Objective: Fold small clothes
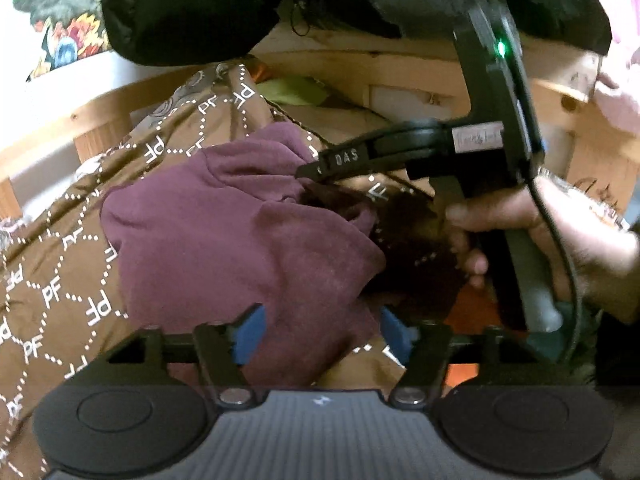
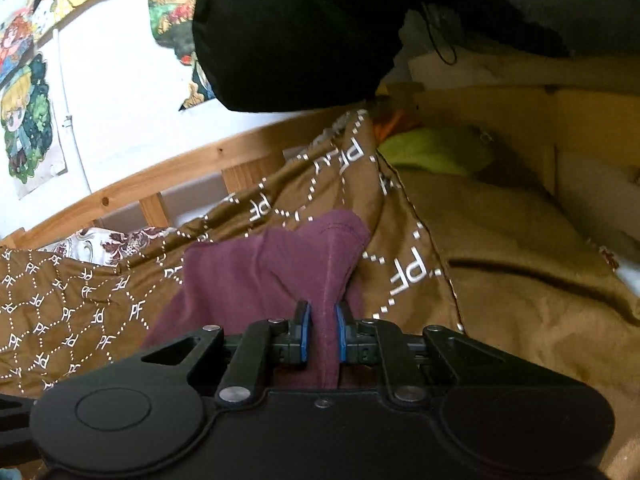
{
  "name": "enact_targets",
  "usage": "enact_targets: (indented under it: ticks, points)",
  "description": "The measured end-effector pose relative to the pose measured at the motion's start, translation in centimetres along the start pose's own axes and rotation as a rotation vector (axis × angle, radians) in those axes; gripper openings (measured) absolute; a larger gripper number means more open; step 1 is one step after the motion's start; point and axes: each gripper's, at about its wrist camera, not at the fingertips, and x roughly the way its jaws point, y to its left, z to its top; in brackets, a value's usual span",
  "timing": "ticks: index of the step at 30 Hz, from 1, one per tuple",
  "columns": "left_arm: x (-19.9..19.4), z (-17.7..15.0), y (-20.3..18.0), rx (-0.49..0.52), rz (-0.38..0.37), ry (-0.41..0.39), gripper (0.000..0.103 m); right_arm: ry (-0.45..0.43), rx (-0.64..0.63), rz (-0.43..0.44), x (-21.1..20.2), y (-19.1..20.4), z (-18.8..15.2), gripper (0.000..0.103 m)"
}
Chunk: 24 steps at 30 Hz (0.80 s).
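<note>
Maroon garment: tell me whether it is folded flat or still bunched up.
Bunched, not folded. The maroon garment lies in rumpled humps on the brown bedspread, and the right claw pinches a raised ridge of it.

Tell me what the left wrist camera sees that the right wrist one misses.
Only the left view shows a person's hand holding the right tongs from the side, and the left tongs standing open around the maroon garment. Only the right view shows cartoon posters on the wall and the right tongs' blue pads pinching a fold of the garment. Both show the garment, the brown patterned blanket and a wooden bed frame.
</note>
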Motion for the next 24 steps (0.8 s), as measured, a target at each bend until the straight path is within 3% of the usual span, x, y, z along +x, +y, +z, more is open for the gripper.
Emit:
enact_targets:
  ticks: [3,6,10,13,18,21,24]
  points:
    - [-0.8,-0.1,0.8,-0.053,-0.029,-0.013,0.087,0.019,0.028,-0.004,0.2,-0.5,0.0,0.017]
    - [-1.6,-0.2,1.7,-0.105,-0.004,-0.034,0.100,0.026,0.029,-0.023,0.3,-0.6,-0.1,0.021]
    - [-2.3,-0.1,3.6,-0.212,0.044,-0.054,0.102,0.028,0.024,-0.037,0.3,-0.5,-0.1,0.028]
    - [-2.6,-0.2,5.2,-0.300,0.074,-0.046,0.102,0.030,0.031,-0.053,0.3,-0.5,-0.1,0.041]
    - [-3.3,-1.0,8.0,-0.457,0.126,-0.028,0.102,0.016,0.052,-0.073,-0.6,-0.7,0.0,0.078]
    - [-3.4,-1.7,9.7,-0.554,0.146,0.002,0.102,-0.004,0.073,-0.050,-1.7,-0.6,0.3,0.093]
    - [-3.1,-2.5,10.6,-0.610,0.156,0.041,0.102,0.010,0.110,-0.021,-2.7,-0.3,0.5,0.099]
